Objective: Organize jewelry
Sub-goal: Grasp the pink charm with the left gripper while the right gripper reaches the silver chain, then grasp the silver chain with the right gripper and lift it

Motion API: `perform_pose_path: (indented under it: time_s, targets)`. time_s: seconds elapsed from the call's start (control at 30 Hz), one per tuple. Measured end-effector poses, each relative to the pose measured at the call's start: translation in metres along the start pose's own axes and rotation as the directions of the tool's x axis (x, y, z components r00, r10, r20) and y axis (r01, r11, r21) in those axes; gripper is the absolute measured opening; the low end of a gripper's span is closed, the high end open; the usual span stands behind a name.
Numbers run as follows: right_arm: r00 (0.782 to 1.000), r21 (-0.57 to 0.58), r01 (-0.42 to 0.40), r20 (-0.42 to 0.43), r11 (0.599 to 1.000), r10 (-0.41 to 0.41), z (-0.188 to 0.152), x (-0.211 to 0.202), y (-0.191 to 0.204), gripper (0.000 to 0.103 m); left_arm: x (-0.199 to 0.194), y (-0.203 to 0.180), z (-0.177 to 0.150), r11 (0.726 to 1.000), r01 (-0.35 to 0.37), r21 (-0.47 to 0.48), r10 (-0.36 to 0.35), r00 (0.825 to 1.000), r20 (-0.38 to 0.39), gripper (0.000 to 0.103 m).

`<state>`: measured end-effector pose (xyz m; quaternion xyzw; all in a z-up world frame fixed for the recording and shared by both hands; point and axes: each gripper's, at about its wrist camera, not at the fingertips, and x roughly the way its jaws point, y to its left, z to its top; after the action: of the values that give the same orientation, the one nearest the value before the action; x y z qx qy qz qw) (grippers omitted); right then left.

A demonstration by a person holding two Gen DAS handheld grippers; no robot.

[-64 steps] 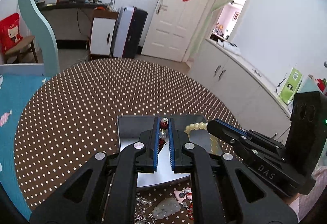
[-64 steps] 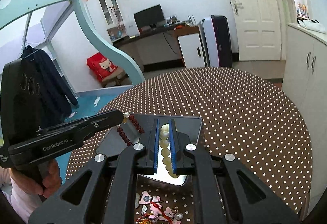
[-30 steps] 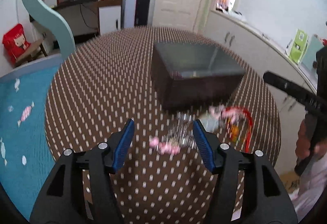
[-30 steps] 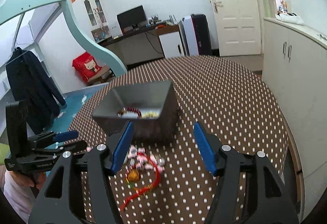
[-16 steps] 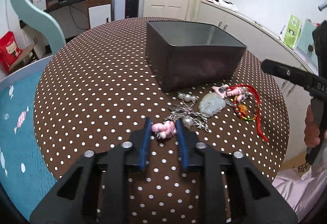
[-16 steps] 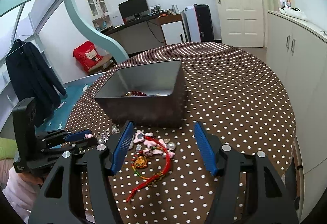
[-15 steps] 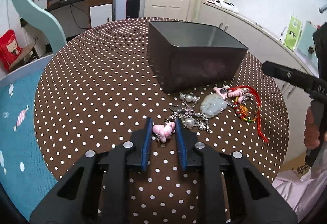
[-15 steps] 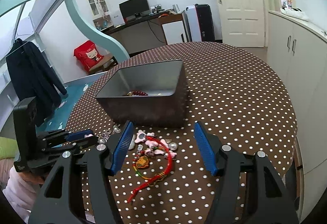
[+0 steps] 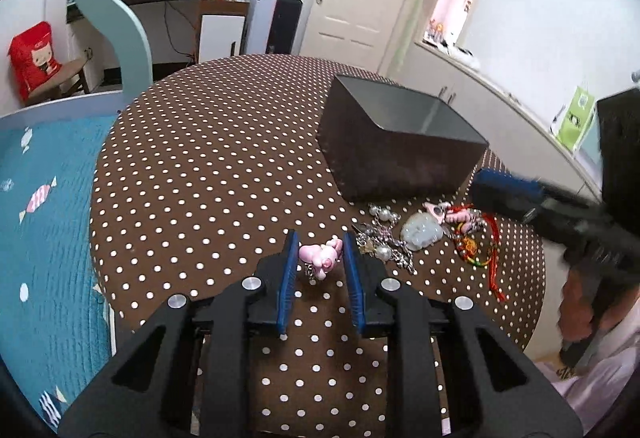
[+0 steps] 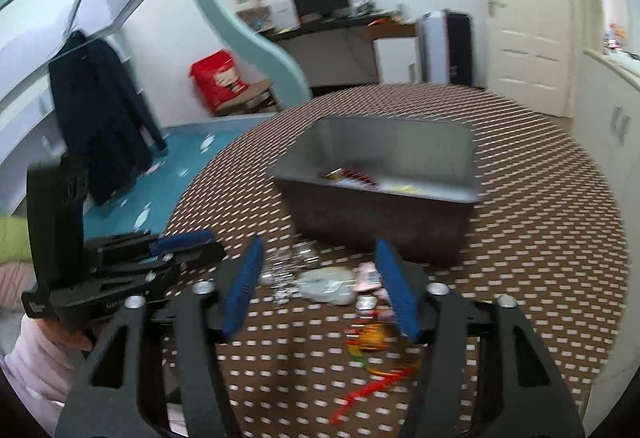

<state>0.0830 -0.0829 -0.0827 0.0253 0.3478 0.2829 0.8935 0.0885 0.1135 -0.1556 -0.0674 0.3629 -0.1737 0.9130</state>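
My left gripper point(image 9: 319, 238) is shut on a pink pig charm point(image 9: 321, 256) and holds it just above the dotted table point(image 9: 208, 158). A dark grey box point(image 9: 396, 146) stands beyond it; beads lie inside it in the right wrist view point(image 10: 356, 174). Loose jewelry lies in front of the box: a pale jade pendant point(image 9: 421, 232), a pearl and metal chain point(image 9: 382, 238) and a red cord bracelet point(image 9: 486, 250). My right gripper point(image 10: 320, 262) is open and empty above the pendant point(image 10: 326, 284); it also shows in the left wrist view point(image 9: 504, 194).
The table's near and right edges are close to the jewelry pile. A teal bed point(image 9: 36, 206) lies left of the table. White cabinets point(image 9: 500, 118) stand behind the box. The right wrist view is blurred by motion.
My left gripper has lifted the pink pig charm slightly and the view has tilted. My right gripper has moved down and forward over the jewelry pile, still open.
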Motion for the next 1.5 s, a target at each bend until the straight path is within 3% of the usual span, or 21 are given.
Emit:
perform_pose_path:
  time_s: [0.13, 0.4, 0.5, 0.67, 0.8, 0.97, 1.03, 1.1, 1.27, 1.33, 1.5]
  targets:
    - [0.998, -0.035, -0.015, -0.054, 0.999, 0.014, -0.001, 0.021, 0.012, 0.026, -0.004, 0.003, -0.001, 1.0, -0.004, -0.024, 0.004, 1.0, 0.015, 0.023]
    - [0.992, -0.074, 0.047, -0.109, 0.996, -0.055, 0.001, 0.047, 0.014, 0.01, -0.004, 0.004, 0.001, 0.999, 0.01, -0.036, -0.009, 1.0, 0.03, 0.023]
    - [0.985, -0.128, 0.096, -0.132, 0.987, -0.113, -0.004, 0.059, 0.019, 0.009, -0.001, 0.005, 0.003, 0.999, 0.011, -0.037, -0.01, 1.0, 0.025, 0.023]
    - [0.98, -0.16, 0.095, -0.157, 0.982, -0.121, -0.005, 0.071, 0.021, 0.0, 0.003, 0.007, 0.004, 0.999, 0.012, -0.045, -0.011, 1.0, 0.021, 0.023]
    - [0.985, -0.09, 0.07, -0.153, 0.993, -0.083, -0.002, 0.072, 0.007, 0.0, 0.002, 0.008, 0.004, 0.999, 0.015, -0.052, -0.014, 0.999, 0.029, 0.023]
    - [0.987, -0.089, 0.06, -0.146, 0.994, -0.073, 0.002, 0.063, 0.007, 0.005, -0.001, 0.012, 0.004, 0.998, 0.012, -0.056, -0.01, 0.999, 0.035, 0.023]
    - [0.986, -0.109, 0.066, -0.143, 0.992, -0.081, 0.006, 0.063, 0.011, 0.019, -0.002, 0.014, 0.004, 0.998, 0.013, -0.063, -0.011, 0.999, 0.037, 0.023]
    - [0.984, -0.121, 0.07, -0.153, 0.99, -0.088, 0.008, 0.07, 0.014, 0.023, -0.003, 0.015, 0.004, 0.998, 0.011, -0.067, -0.009, 0.999, 0.037, 0.023]
    - [0.979, -0.112, 0.064, -0.188, 0.992, -0.084, 0.008, 0.077, 0.015, 0.022, -0.004, 0.015, 0.004, 0.997, 0.018, -0.07, -0.015, 0.999, 0.04, 0.023]
    - [0.976, -0.112, 0.091, -0.187, 0.99, -0.11, 0.008, 0.078, 0.015, 0.01, -0.002, 0.015, 0.003, 0.997, 0.018, -0.074, -0.015, 0.999, 0.037, 0.023]
    - [0.977, -0.105, 0.09, -0.185, 0.99, -0.108, 0.007, 0.076, 0.011, 0.007, -0.002, 0.012, 0.005, 0.997, 0.03, -0.072, -0.027, 0.999, 0.041, 0.023]
